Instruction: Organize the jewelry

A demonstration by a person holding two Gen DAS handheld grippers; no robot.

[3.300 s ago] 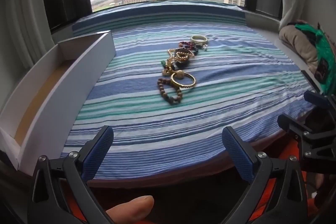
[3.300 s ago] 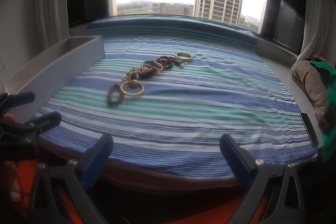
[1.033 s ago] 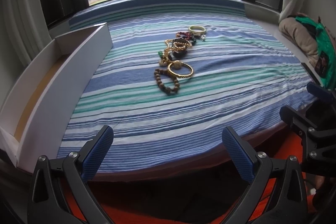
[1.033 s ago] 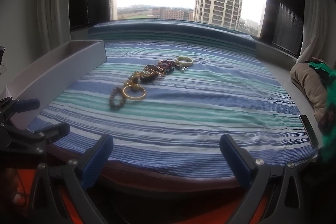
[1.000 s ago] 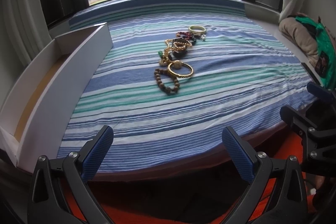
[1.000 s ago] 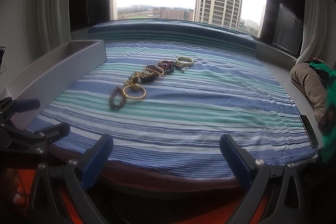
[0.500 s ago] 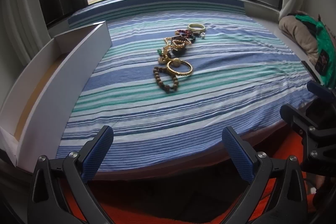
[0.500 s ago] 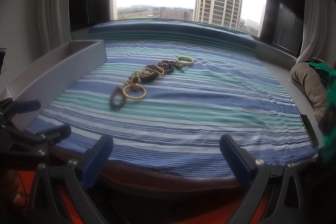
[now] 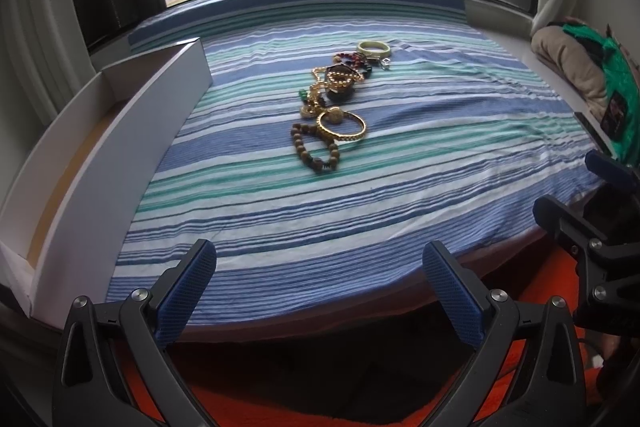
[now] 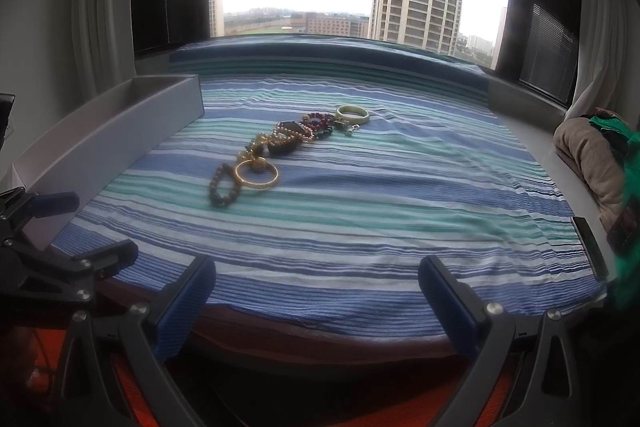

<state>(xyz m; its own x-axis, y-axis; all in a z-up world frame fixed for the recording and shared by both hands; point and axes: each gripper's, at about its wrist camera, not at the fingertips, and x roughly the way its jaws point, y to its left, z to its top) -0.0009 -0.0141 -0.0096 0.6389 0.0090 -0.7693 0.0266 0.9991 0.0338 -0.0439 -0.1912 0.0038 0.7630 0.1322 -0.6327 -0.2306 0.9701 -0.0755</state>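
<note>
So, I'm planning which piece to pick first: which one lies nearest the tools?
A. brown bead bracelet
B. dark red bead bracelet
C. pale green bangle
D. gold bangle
A: the brown bead bracelet ends the row on the near side, just ahead of the gold bangle.

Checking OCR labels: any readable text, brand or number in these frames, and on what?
None readable.
Dark tag on the green fabric at the right: a patch that may carry print, too blurred to read.
Jewelry, white tray, both grippers' blue fingers: no markings visible.

jewelry (image 9: 335, 107) on cloth (image 9: 400, 187), box (image 9: 100, 147) left
</note>
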